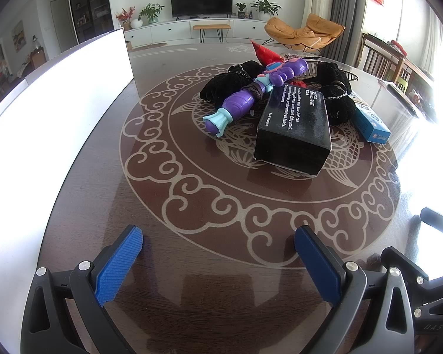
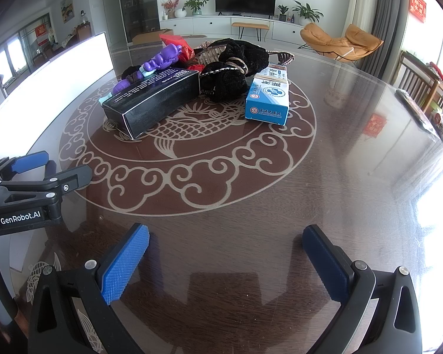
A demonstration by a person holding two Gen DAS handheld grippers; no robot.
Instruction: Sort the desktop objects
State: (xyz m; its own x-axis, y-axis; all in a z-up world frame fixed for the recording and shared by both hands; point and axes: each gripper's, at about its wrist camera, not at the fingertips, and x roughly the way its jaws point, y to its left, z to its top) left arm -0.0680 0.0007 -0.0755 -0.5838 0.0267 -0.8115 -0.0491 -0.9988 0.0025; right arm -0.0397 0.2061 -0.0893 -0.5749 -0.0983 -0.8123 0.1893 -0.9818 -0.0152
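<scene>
A pile of objects sits mid-table. A black box (image 1: 294,126) with white print lies nearest, also in the right wrist view (image 2: 153,100). A purple toy (image 1: 251,96) leans across it (image 2: 153,66). Black velvet scrunchies (image 1: 338,91) (image 2: 236,65), a blue-and-white medicine box (image 1: 370,124) (image 2: 268,96) and a red item (image 1: 264,51) lie around them. My left gripper (image 1: 218,237) is open and empty, short of the pile. My right gripper (image 2: 226,236) is open and empty too. The left gripper also shows in the right wrist view (image 2: 41,168).
A white storage box (image 1: 59,94) stands at the table's left side (image 2: 53,70). The round table (image 1: 192,206) has a glossy carved fish pattern. Dining chairs (image 1: 381,62) and other clutter sit at the far right edge.
</scene>
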